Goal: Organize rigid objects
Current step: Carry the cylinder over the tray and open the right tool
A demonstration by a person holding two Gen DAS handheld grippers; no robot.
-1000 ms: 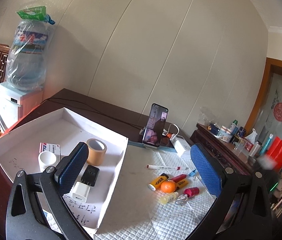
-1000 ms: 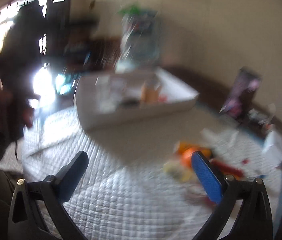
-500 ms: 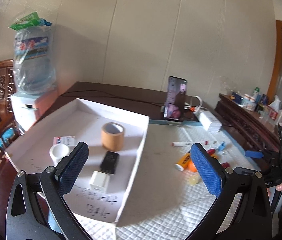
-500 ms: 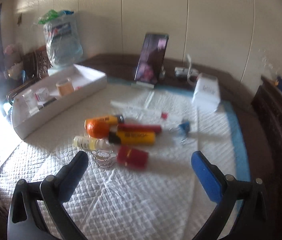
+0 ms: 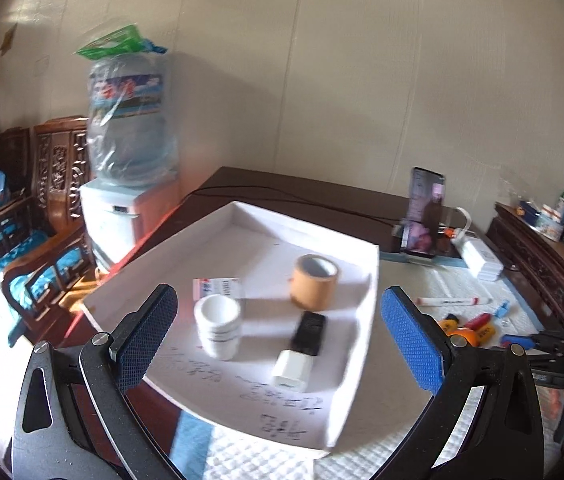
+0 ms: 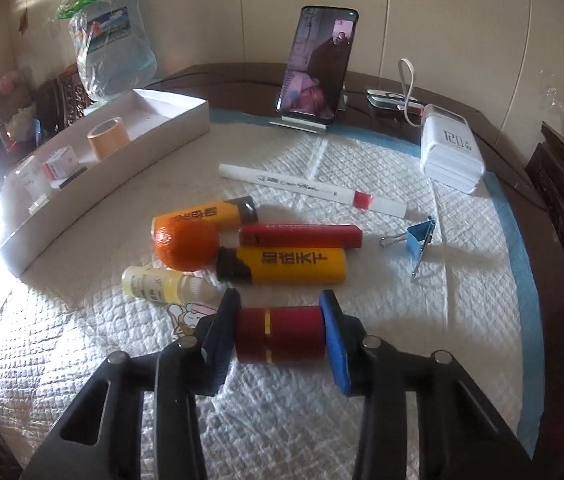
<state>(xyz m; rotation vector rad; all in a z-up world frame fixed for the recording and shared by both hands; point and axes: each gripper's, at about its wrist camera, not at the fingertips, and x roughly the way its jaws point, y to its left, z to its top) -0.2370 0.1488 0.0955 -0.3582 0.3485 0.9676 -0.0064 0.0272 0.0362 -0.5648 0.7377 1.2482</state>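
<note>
My right gripper [image 6: 280, 306] is low over the white quilted mat, its jaws closing with a red cylinder [image 6: 280, 334] lying crosswise between them, a pad against each end. Just beyond lie a small yellowish bottle [image 6: 158, 280], an orange [image 6: 186, 246], two yellow tubes [image 6: 293, 266], a red box [image 6: 301, 235], a white marker [image 6: 309, 190] and a blue binder clip [image 6: 417, 240]. My left gripper [image 5: 278, 294] hovers open and holding nothing over the white tray [image 5: 365, 320], which holds a tape roll [image 5: 313, 286], a white cup [image 5: 218, 324], a small box [image 5: 216, 286] and two chargers [image 5: 309, 332].
A phone on a stand [image 6: 317, 72] and a white power bank [image 6: 451, 156] sit at the back of the dark wooden table. A water dispenser [image 5: 126, 208] and carved wooden chairs [image 5: 30, 240] stand to the left. A cluttered sideboard [image 5: 549, 228] runs along the right.
My right gripper swung down to the mat and closed from wide open around the red cylinder. My left gripper turned left, bringing the tray under it.
</note>
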